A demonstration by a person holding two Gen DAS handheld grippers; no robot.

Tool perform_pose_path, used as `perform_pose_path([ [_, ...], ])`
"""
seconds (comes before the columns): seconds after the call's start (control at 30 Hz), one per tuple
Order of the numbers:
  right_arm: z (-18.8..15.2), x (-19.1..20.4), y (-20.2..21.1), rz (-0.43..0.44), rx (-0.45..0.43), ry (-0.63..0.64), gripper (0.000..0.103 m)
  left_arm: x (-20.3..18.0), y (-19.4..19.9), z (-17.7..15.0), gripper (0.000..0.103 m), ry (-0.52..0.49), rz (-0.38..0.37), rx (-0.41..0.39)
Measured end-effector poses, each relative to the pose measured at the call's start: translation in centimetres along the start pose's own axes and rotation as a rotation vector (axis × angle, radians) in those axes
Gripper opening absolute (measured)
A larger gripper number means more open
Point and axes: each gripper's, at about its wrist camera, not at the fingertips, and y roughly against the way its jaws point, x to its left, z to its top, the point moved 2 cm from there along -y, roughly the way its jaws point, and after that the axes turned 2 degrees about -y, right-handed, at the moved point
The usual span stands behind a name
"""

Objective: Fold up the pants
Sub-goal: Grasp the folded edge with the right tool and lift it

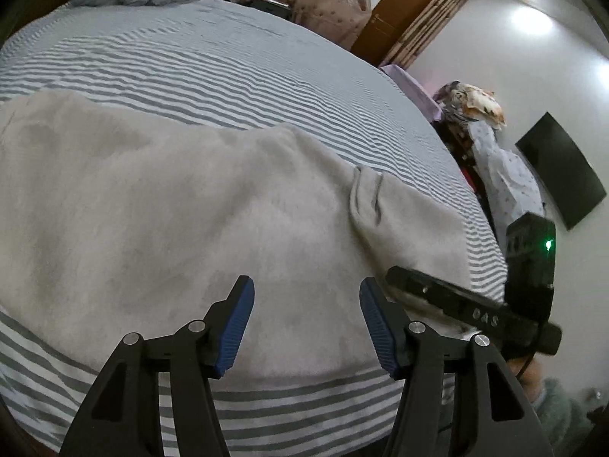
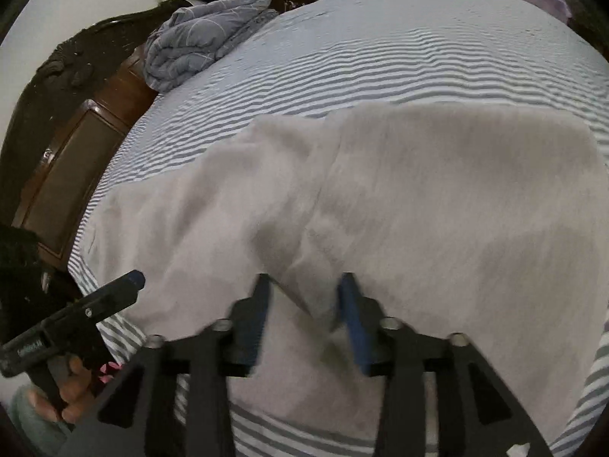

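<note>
Meanwhile | pants (image 1: 190, 209) lie flat on striped bed (image 1: 228, 68) | left hand-held gripper (image 1: 306, 320) released, right hand-held gripper (image 2: 304, 312) released, blurred | risk: pinching one layer drags fabric toward 6 o'clock.

striped bedsheet (image 1: 236, 64) | grey quilt (image 2: 198, 45) – bunched by headboard (image 2: 57, 76) | wall screen (image 1: 563, 167) – dark

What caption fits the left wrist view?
Open left gripper poised over light grey pants spread on a striped bedsheet, right gripper entering beside it.
</note>
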Motion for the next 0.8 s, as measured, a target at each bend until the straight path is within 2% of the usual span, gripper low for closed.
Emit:
perform_pose_path([
  [0.13,-2.1,0.6,2.1,0.069,-0.045,-0.022,0.047,-0.1,-0.2,0.6,0.061,0.024,-0.079,0.014],
  [0.33,-5.3,-1.0,1.0,0.155,-0.006,-0.175,0.046,-2.7,-2.4,1.2,0.062,0.03,-0.147,0.061],
  [0.43,-5.7,-3.1,1.2,0.201,-0.05,-0.283,0.043,-4.2,-4.1,1.3,0.062,0.035,-0.178,0.117],
  [0.57,-5.7,-6.9,3.3,0.166,-0.129,-0.378,0.043,-5.6,-6.3,1.3,0.062,0.071,-0.22,0.162],
  [0.73,-6.2,-12.3,6.2,0.162,-0.213,-0.528,0.042,-5.9,-9.4,0.8,0.062,0.159,-0.22,0.211],
  [0.8,-6.7,-14.2,6.9,0.188,-0.23,-0.585,0.037,-5.6,-10.1,0.7,0.062,0.195,-0.208,0.203],
])
